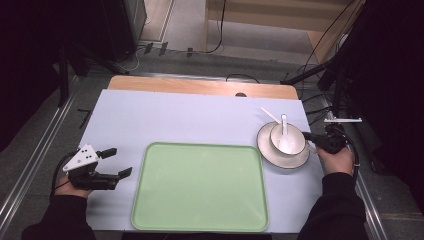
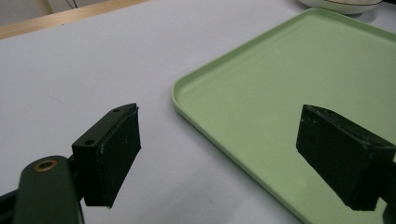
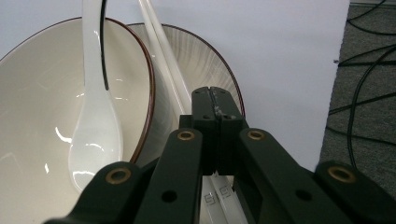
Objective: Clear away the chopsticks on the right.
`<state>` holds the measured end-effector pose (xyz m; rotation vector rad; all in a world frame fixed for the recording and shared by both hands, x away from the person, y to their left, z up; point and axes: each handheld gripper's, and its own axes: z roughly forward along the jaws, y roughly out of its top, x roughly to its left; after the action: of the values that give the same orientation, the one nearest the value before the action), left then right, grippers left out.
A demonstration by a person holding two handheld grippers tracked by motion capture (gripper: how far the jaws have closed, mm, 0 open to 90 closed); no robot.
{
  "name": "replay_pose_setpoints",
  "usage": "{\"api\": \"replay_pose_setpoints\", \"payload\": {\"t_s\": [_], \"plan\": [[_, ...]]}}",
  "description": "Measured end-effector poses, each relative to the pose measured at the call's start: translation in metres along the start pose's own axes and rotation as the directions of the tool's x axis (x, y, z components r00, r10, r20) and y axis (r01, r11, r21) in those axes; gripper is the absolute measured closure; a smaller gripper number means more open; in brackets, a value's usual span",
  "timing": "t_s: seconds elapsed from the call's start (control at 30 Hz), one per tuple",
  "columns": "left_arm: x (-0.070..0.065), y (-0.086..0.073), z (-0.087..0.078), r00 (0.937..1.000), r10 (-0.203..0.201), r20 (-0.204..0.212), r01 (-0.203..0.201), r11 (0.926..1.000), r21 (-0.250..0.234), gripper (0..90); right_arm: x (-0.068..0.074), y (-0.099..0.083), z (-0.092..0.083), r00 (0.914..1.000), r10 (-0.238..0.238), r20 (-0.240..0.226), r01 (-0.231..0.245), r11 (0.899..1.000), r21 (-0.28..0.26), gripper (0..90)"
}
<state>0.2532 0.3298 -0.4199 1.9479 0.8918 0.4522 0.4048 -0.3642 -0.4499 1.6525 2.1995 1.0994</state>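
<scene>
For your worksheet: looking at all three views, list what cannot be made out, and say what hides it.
- White chopsticks: right gripper view, near ends covered by the shut black right gripper; whether the pads pinch them is unclear.
- Cream brown-rimmed bowl: cut off by the left edge.
- Pale green plastic tray: left gripper view, cut off at right.

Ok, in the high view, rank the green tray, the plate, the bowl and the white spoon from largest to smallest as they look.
1. Green tray, by far the largest.
2. Plate, wider than the bowl resting on it.
3. Bowl, sitting within the plate's rim.
4. White spoon, lying inside the bowl, smallest.
All sit at a similar depth, so the order holds.
</scene>
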Motion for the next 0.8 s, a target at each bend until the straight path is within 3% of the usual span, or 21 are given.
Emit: {"api": "replay_pose_setpoints", "payload": {"t_s": [0.23, 0.33, 0.4, 0.43, 0.5, 0.57, 0.6, 0.73, 0.77, 0.8], "plan": [[0.0, 0.0, 0.0, 1.0, 0.002, 0.0, -0.002, 1.0, 0.004, 13.6, -0.002, 0.0, -0.011, 0.9998, 0.011, 0.017, -0.011, 0.999, -0.046, 82.4], [-0.001, 0.001, 0.0, 0.9999, 0.016, 0.004, -0.016, 0.9998, 0.009, 13.5, -0.003, 0.0, -0.018, 0.9968, -0.001, 0.08, 0.006, 0.998, -0.064, 65.2], [-0.002, 0.001, 0.0, 0.9998, 0.018, 0.004, -0.018, 0.9998, 0.008, 13.5, -0.003, -0.001, -0.019, 0.9955, -0.021, 0.093, 0.028, 0.997, -0.071, 53.0], [-0.002, 0.001, 0.0, 0.9998, 0.017, 0.007, -0.017, 0.9998, 0.009, 13.5, -0.003, -0.001, -0.019, 0.9955, -0.021, 0.093, 0.028, 0.997, -0.071, 53.0], [-0.002, 0.001, 0.0, 0.9998, 0.02, 0.004, -0.02, 0.9997, 0.012, 13.5, -0.006, -0.002, -0.02, 0.9968, -0.003, 0.08, 0.009, 0.997, -0.082, 41.2], [-0.002, 0.001, 0.0, 0.9998, 0.019, 0.005, -0.019, 0.9997, 0.012, 13.5, -0.007, -0.002, -0.019, 0.9967, -0.002, 0.082, 0.009, 0.997, -0.082, 42.0], [-0.002, 0.001, 0.0, 0.9998, 0.019, 0.005, -0.019, 0.9997, 0.012, 13.6, -0.007, -0.002, -0.02, 0.9971, 0.001, 0.076, 0.004, 0.997, -0.075, 47.7], [-0.002, 0.001, 0.0, 0.9998, 0.021, 0.007, -0.021, 0.9997, 0.014, 13.6, -0.006, -0.004, -0.018, 0.9981, -0.032, 0.052, 0.035, 0.998, -0.048, 59.1], [-0.002, 0.001, 0.0, 0.9998, 0.021, 0.005, -0.021, 0.9997, 0.015, 13.5, -0.005, -0.004, -0.016, 0.9972, -0.062, 0.041, 0.063, 0.998, -0.024, 64.8], [-0.002, 0.001, 0.0, 0.9998, 0.021, 0.005, -0.022, 0.9996, 0.016, 13.5, -0.005, -0.004, -0.016, 0.9972, -0.062, 0.041, 0.063, 0.998, -0.024, 64.8]]}}
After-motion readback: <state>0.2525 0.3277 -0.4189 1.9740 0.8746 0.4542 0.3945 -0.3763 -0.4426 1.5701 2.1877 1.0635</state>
